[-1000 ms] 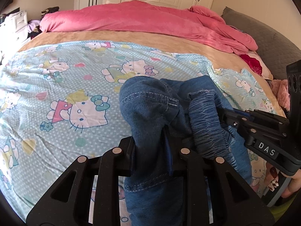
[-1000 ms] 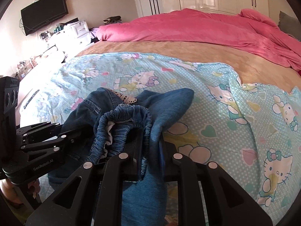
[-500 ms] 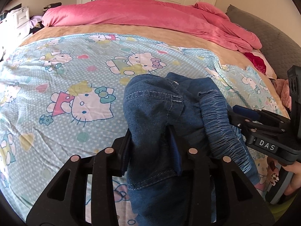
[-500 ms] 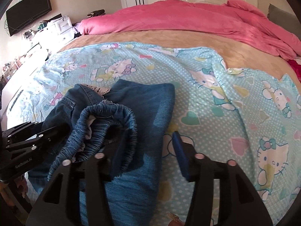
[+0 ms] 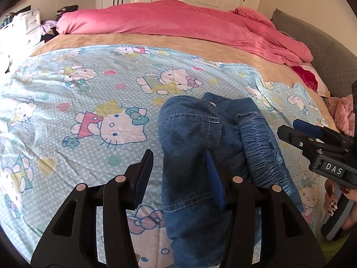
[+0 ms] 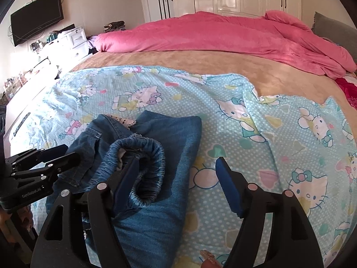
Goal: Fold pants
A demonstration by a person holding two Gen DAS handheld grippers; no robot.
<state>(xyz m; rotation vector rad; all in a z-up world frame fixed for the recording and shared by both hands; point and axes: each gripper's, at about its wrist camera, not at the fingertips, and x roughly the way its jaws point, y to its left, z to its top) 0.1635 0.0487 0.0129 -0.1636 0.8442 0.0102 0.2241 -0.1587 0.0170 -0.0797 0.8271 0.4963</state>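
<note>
Your left gripper [image 5: 177, 174] sits at the bottom centre of its own view with the jaws parted and just opened further. Its right blue pad touches the blue denim pants [image 5: 200, 147], while the left pad stands clear over the pale blue cartoon-cat bedsheet [image 5: 89, 93], so nothing is pinched.

Your right gripper [image 6: 178, 178] fills the lower middle of its view, jaws spread wide and likewise just opened. Its left pad lies against the gathered elastic waistband [image 6: 145, 158], and its right pad hangs free above the sheet, so the cloth is released here too.

The pants lie bunched in a folded heap on the sheet, at lower centre-right of the left view and lower left of the right view. The ruched waistband sits on top, curled into a loop.

A crumpled pink duvet [image 6: 223, 35] stretches across the upper part of both views, with a tan blanket [image 6: 200, 62] showing between it and the sheet.

Your hand [image 5: 343, 203], with patterned nails, grips the right gripper's handle at the right edge of the left view.
</note>
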